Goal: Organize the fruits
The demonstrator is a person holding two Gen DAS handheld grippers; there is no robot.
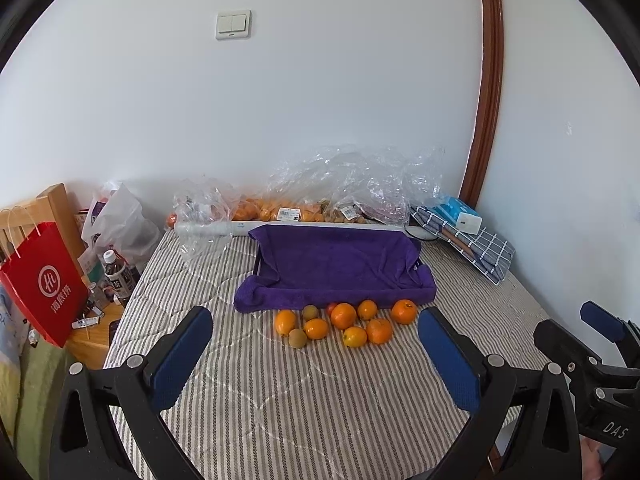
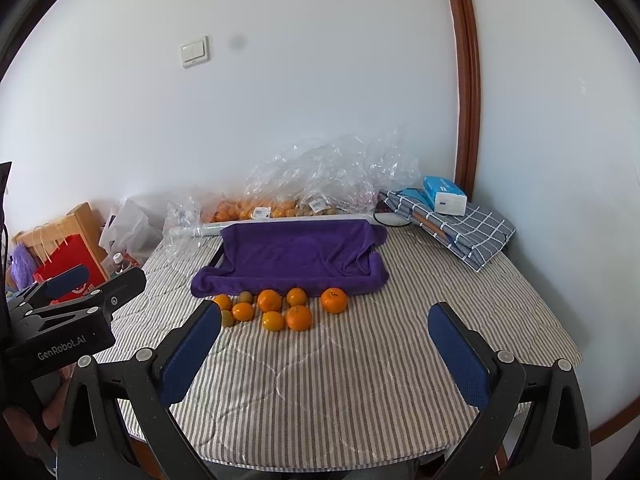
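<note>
Blue pads line both pairs of tongs, and both stand spread wide with nothing between them: the left tongs [image 1: 316,356] and the right tongs [image 2: 325,344] hover side by side above the near part of the tabletop [image 2: 360,392], which wears a grey-and-white striped quilted cover. In my judgement that wide spread is a readying posture, since each pair frames the fruit ahead without touching any of it, so no pick has begun.

Beyond the pads, near the middle of the tabletop, the loose fruits [image 1: 344,322] lie in a tight cluster: mostly oranges, with two duller brownish-green ones, perhaps kiwis, toward the left and a glimpse of something red behind. They sit touching or just beside the front edge of the tray [image 1: 340,268], which is draped in a purple towel and holds nothing. That lining probably serves to cushion the fruit and stop it rolling, and the fruit's place at the tray's lip suggests a short lift over the rim is all that is called for. One orange [image 2: 334,300] sits slightly apart on the right and looks easiest for the right tongs.

Behind the tray, against the wall, clear plastic bags [image 1: 352,184] hold more oranges. A folded checked cloth [image 2: 468,232] with a tissue pack lies at the far right corner.
</note>
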